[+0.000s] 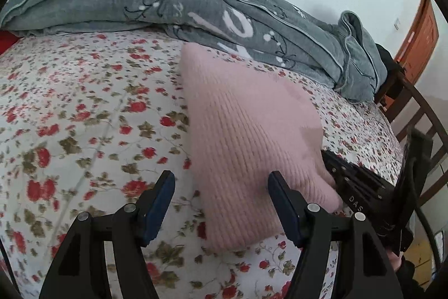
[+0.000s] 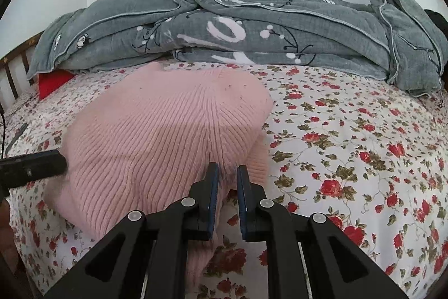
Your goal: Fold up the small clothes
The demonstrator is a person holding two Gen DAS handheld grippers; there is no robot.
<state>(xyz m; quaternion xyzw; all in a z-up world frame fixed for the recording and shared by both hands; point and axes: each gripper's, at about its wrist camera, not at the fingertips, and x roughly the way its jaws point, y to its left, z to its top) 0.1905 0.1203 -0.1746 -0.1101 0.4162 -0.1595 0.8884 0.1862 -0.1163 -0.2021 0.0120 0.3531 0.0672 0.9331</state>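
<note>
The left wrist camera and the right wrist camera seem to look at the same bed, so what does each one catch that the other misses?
Only the left wrist view shows the orange-brown door and the left gripper, open beside the pink knit sweater. Only the right wrist view shows the red cushion under the grey blanket, and the right gripper nipping the sweater's edge. Both share the sweater, the blanket and the floral sheet.
</note>
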